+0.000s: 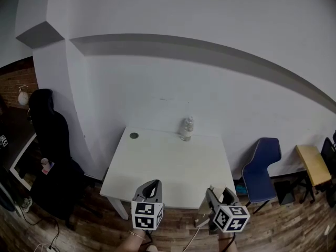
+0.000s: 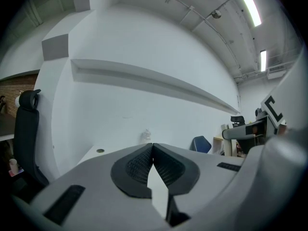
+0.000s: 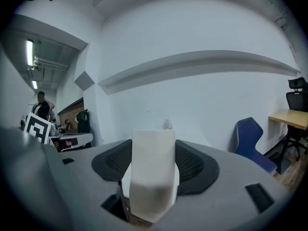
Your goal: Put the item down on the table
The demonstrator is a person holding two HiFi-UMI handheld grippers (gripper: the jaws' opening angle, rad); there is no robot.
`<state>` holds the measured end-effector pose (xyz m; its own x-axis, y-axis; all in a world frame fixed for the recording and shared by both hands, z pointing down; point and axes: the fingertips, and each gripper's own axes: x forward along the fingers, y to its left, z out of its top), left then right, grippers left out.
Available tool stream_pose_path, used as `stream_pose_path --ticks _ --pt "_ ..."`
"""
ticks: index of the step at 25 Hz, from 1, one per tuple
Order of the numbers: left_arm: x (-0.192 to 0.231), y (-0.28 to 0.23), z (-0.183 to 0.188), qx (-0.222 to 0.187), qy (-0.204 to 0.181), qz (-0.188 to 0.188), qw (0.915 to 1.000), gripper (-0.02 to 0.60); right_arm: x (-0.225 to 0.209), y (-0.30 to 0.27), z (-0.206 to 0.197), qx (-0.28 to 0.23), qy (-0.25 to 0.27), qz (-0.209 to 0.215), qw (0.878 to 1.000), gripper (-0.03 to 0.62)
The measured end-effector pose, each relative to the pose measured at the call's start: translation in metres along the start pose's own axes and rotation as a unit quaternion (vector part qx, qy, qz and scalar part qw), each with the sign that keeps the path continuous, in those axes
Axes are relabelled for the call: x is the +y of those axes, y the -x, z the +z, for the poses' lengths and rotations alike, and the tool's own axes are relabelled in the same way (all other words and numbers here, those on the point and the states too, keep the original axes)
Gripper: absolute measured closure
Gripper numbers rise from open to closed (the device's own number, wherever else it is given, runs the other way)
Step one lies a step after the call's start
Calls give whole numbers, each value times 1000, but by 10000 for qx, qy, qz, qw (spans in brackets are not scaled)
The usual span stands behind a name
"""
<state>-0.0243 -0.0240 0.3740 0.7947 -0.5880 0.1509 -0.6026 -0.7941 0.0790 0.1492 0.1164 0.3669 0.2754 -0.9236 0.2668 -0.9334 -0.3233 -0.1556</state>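
carrying step: right gripper [image 3: 153,148] pinches a white boxy item [image 3: 151,179]; left gripper [image 2: 153,153] pressed together, empty. table [image 1: 168,167] lies ahead; next, probably reach forward, lower, release.

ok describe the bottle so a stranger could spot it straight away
Start at the white table against the wall. Near the middle of its far edge stands a clear bottle. It is the only upright thing there; the dark disc near the far left corner lies flat.
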Motion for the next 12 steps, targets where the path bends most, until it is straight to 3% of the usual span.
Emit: stream_pose_path --ticks 12 --pt "45 -46 -2 109 19 4 9999 563 3 -62 12 6 6 -84 10000 298"
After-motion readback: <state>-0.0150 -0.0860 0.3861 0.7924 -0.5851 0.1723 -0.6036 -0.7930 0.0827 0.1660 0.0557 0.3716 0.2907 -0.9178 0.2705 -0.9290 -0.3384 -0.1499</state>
